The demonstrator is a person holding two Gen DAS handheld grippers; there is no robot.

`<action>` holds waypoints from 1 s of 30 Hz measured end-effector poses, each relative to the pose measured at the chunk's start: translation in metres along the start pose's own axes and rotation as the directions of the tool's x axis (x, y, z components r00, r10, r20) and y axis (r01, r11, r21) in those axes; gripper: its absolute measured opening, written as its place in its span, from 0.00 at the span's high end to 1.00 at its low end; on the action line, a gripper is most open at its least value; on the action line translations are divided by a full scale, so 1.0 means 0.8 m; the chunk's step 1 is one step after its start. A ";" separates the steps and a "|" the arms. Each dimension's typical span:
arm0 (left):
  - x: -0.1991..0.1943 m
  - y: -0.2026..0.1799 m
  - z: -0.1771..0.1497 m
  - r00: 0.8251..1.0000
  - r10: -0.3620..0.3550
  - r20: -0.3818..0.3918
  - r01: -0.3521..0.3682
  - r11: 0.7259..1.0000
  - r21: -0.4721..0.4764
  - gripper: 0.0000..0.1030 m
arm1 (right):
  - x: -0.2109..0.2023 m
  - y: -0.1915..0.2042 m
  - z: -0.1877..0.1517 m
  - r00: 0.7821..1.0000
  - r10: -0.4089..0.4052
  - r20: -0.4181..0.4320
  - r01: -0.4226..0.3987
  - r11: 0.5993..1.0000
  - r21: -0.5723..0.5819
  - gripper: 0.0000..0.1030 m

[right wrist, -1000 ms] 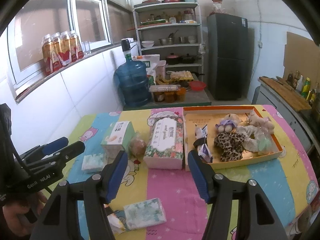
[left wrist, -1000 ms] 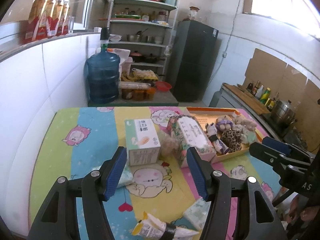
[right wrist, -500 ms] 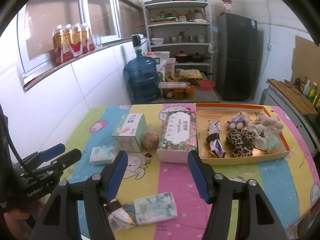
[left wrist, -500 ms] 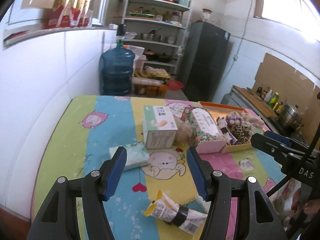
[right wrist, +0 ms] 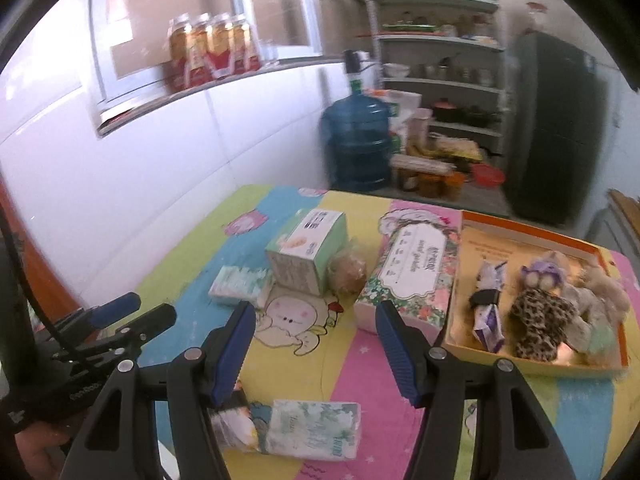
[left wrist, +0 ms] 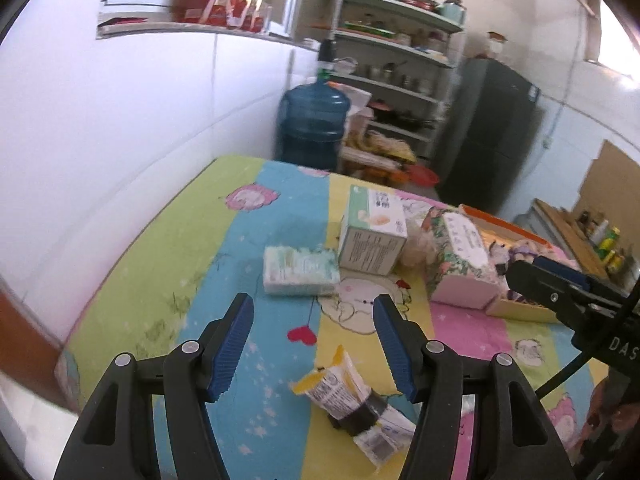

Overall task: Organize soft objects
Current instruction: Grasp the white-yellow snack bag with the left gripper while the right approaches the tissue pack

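Both your left gripper (left wrist: 312, 344) and right gripper (right wrist: 312, 348) hover with fingers spread and empty, because loose soft tissue packs remain on the colourful cartoon-print tabletop (left wrist: 208, 264): a pale green pack (left wrist: 300, 271) ahead of your left fingers, another (right wrist: 312, 430) below your right fingers.

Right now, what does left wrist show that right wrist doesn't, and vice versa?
Left wrist only: the yellow-ended tube bundle lies fully exposed between the open left gripper fingers; countertop bottles at far right.

Right wrist only: the orange tray interior, with leopard plush and purple-eyed plush; the near tissue pack below the open right gripper.

Both: green tissue box, floral tissue box, small tissue pack, water jug, shelf, fridge.
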State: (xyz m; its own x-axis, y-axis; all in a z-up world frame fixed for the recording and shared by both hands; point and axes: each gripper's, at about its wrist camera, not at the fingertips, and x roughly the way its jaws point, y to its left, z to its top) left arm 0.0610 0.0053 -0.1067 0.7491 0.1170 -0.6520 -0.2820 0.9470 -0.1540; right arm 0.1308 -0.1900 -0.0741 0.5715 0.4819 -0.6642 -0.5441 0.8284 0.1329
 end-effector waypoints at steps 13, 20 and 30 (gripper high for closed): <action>0.019 -0.043 -0.063 0.986 0.159 -0.054 -0.165 0.977 -0.137 0.38 | 0.015 -0.046 -0.024 0.987 0.143 -0.074 -0.150 0.984 -0.100 0.40; 0.040 -0.047 -0.087 0.974 0.198 -0.107 -0.216 0.955 -0.202 0.38 | 0.016 -0.052 -0.031 0.980 0.171 -0.097 -0.183 0.975 -0.129 0.40; 0.063 -0.045 -0.100 0.971 0.191 -0.145 -0.222 0.944 -0.243 0.38 | 0.020 -0.063 -0.038 0.977 0.176 -0.120 -0.191 0.974 -0.124 0.40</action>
State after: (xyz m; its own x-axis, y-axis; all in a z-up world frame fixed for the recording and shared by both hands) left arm 0.0609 -0.0468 -0.1932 0.5865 0.2507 -0.7702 -0.5781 0.7956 -0.1812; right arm 0.1492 -0.2326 -0.1137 0.3890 0.5825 -0.7138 -0.7148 0.6796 0.1651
